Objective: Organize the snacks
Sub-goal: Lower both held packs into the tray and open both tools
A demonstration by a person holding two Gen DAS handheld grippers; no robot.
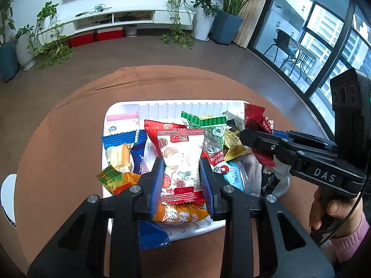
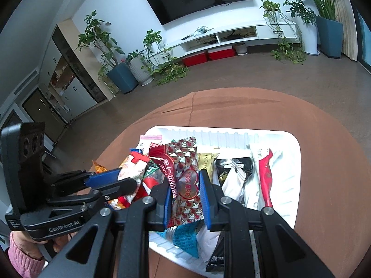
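Note:
A white tray on a round brown table holds several snack packets. My left gripper is shut on a red-and-white packet and holds it just above the tray's left half. My right gripper is shut on a red heart-patterned packet over the tray's right half. In the left wrist view the right gripper comes in from the right with its red packet. In the right wrist view the left gripper comes in from the left with its packet.
Blue packets, a green packet and a gold one lie in the tray. An orange packet hangs over its left rim. A white object sits at the table's left edge. Floor, plants and a TV shelf lie beyond.

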